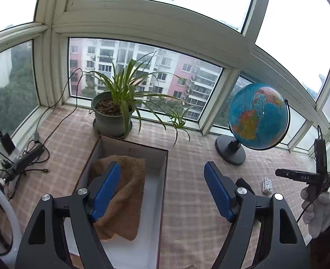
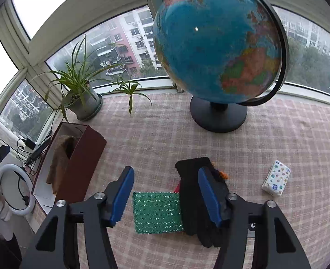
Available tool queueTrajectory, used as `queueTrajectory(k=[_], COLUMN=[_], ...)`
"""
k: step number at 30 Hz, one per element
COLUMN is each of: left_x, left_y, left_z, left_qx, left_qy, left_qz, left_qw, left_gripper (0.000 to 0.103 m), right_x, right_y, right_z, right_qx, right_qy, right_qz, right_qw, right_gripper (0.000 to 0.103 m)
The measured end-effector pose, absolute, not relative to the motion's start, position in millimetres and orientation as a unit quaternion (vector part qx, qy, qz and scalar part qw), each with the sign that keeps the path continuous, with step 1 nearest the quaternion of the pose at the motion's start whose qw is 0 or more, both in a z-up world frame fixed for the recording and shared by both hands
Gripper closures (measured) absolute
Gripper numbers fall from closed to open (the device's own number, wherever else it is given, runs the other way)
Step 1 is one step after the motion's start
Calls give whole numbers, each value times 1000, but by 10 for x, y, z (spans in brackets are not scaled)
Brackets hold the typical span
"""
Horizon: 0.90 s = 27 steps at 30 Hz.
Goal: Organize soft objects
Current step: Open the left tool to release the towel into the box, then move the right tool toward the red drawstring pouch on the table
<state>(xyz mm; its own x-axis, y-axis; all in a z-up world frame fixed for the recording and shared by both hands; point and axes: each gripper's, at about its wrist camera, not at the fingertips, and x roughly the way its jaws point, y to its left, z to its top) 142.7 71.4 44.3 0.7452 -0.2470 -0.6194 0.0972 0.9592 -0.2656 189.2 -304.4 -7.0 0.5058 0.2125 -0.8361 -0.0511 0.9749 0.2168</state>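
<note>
left tongs: wide apart, empty, above open box | brown towel: lying inside box | right tongs: apart, empty, over green scouring pad and black glove, which touch on checked bench | tissue pack right | globe behind

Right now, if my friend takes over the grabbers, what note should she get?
Left gripper: open, empty, above the box.
Right gripper: open, empty, over the green scrubber and the black glove.
Done: the brown towel lies in the box.
Left: the scrubber, the glove and the tissue pack are on the checked cloth, not yet in the box. The scrubber looks the likely next pick.
</note>
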Motion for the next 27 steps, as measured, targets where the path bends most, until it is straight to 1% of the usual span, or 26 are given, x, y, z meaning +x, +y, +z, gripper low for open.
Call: queueTrajectory(k=[1, 3, 4, 7, 13, 17, 20, 22, 27], left_x=[1425, 1424, 1417, 1396, 1348, 1339, 1341, 1346, 1395], left_y=[679, 622, 605, 598, 726, 806, 841, 835, 726], left_z=[434, 412, 402, 369, 275, 214, 188, 181, 167], left_qx=[-107, -101, -100, -97, -106, -113, -123, -127, -125], left_qy=[346, 351, 353, 357, 367, 373, 375, 375, 378], left_qz=[-96, -98, -98, -93, -73, -62, -61, -63, -82], left_qw=[927, 926, 925, 924, 921, 919, 917, 916, 914], left_gripper=[26, 26, 26, 26, 26, 26, 26, 26, 26], right_x=[1893, 1931, 1973, 2145, 2458, 2542, 2532, 2440, 2029], right_y=[-3002, -2872, -2794, -2582, -2337, -2390, -2625, -2760, -3120], right_z=[-147, -308, -390, -638, -1100, -1310, -1372, -1340, -1178], right_qx=[83, 79, 76, 68, 42, -2, -4, -6, 20], right_qy=[498, 510, 518, 542, 593, 615, 629, 631, 624], right_qz=[80, 87, 93, 108, 104, 58, 31, 19, 4], right_qw=[860, 852, 847, 831, 797, 786, 777, 776, 781], right_gripper=[71, 81, 83, 86, 86, 87, 88, 92, 92])
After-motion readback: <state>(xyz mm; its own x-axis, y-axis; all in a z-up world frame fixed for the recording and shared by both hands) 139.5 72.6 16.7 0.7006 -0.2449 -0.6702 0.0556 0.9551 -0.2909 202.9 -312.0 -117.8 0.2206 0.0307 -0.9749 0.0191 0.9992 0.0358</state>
